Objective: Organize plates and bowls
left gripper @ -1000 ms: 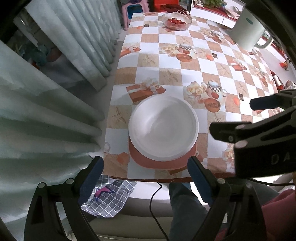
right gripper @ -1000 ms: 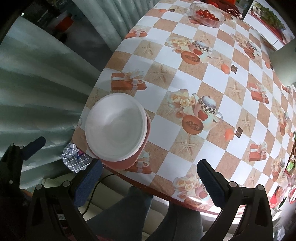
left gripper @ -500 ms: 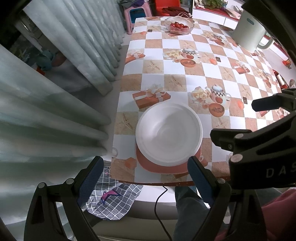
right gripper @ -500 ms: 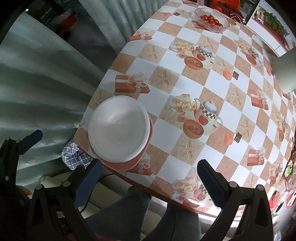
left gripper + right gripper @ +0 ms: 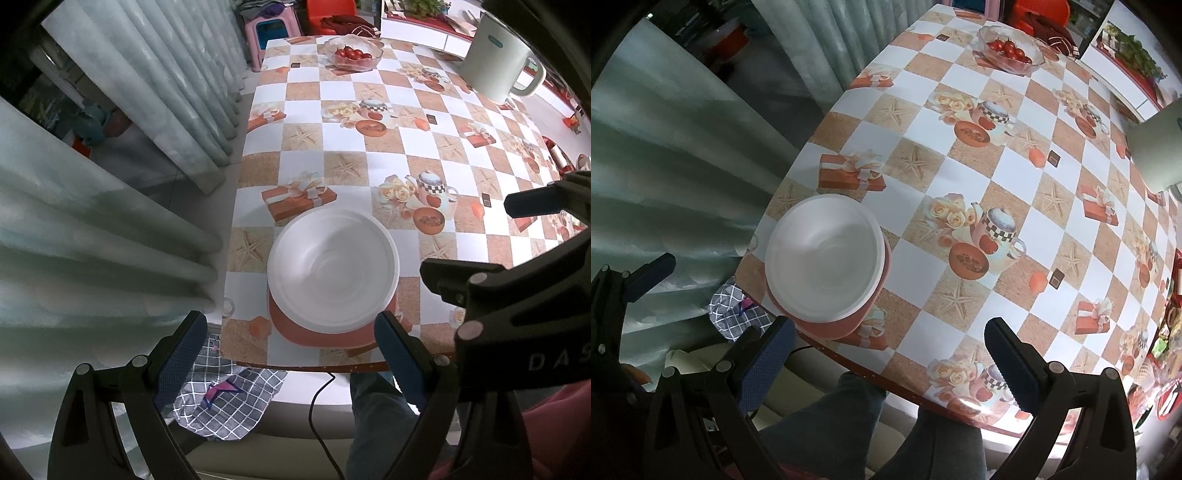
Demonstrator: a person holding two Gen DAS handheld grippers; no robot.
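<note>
We count one white bowl (image 5: 332, 269) sitting inside one terracotta plate (image 5: 321, 338), the pair stacked at the near left corner of the worktop (image 5: 369, 155), with the plate's rim close to the near edge and the bowl's rim not far from the left edge; our left tongs (image 5: 288, 354) hang above and in front of that stack, spread wide with nothing between the blue pads; our right tongs (image 5: 886, 354) hover further right over the near edge, likewise spread and empty, and in the left view we see them as a dark frame just right of the bowl, apart from it; beyond the stack we count one glass dish of cherry tomatoes (image 5: 352, 55) at the far end and one white kettle (image 5: 498, 70) toward the far right corner, both well apart from the bowl; the checked cloth between them lies bare, so the middle of the worktop gives wide room; left of the worktop a pale curtain (image 5: 129, 110) hangs near its edge, leaving a narrow strip of floor; below the near edge we see one checked cloth (image 5: 229, 402), one black cable (image 5: 321, 406) and the person's two trouser legs (image 5: 831, 424).
</note>
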